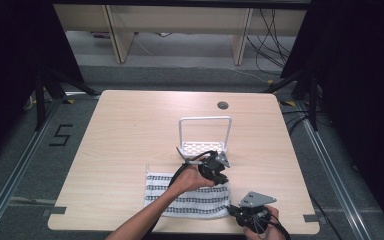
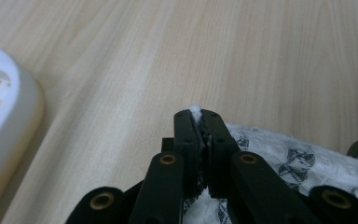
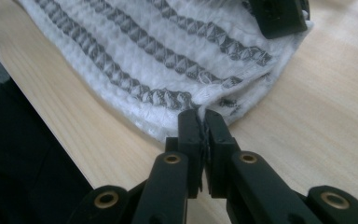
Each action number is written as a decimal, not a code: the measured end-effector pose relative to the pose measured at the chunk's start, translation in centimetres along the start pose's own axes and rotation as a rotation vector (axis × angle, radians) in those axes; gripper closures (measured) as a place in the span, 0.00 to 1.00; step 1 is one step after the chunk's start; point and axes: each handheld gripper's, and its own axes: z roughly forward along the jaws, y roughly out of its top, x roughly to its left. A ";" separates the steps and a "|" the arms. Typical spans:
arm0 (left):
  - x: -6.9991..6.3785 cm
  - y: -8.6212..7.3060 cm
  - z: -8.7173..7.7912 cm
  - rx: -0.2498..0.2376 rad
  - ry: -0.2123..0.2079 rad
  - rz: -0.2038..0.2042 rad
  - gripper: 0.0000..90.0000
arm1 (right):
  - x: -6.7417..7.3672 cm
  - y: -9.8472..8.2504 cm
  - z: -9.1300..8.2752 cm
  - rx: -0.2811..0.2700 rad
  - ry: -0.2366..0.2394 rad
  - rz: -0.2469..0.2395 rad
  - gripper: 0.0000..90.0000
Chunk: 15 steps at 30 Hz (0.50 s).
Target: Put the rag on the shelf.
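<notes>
Two tongs are clamped on the same cloth (image 1: 187, 196), a white one with dark patterned stripes, lying flat near the front edge of the counter (image 1: 130, 130). The left tongs (image 2: 198, 122) pinch its far right corner, a tuft of white poking out between the closed jaws. The right tongs (image 3: 202, 122) bite the near right corner, where the layered edge shows between the jaws.

It looks like the start of a fold or a lift. To do it well, I'd say both hands should rise together and keep the edge between them taut, so the weave doesn't slip out of either pinch; the bite on each corner looks shallow.

Just beyond the cloth stands a white rack (image 1: 204, 140) with a tall hoop handle, near enough that the left hand should steer clear of it. The counter is pale wood with a cable hole (image 1: 223, 105) near the back. Around it, dark curtains, grey floor, and loose cables under a desk beyond.
</notes>
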 end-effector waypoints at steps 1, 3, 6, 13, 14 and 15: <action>0.0 0.0 -0.3 -0.009 0.000 -0.006 0.95 | 0.0 0.0 0.0 0.000 0.000 0.000 0.98; -0.1 0.0 -1.1 -0.039 0.003 -0.026 0.95 | -0.1 0.2 -0.2 -0.018 0.000 0.002 0.98; 0.0 -0.1 -2.5 -0.070 0.014 -0.033 0.95 | -0.3 0.5 -0.7 -0.055 -0.007 -0.013 0.98; 0.2 -0.3 -5.6 -0.108 0.053 -0.050 0.95 | -0.4 2.1 -1.9 -0.117 -0.006 -0.023 0.98; 0.2 -0.2 -6.0 -0.113 0.059 -0.050 0.95 | -0.4 2.8 -2.1 -0.130 -0.004 -0.030 0.98; 0.2 -0.2 -6.5 -0.123 0.066 -0.056 0.95 | -0.4 2.8 -2.1 -0.130 -0.004 -0.030 0.98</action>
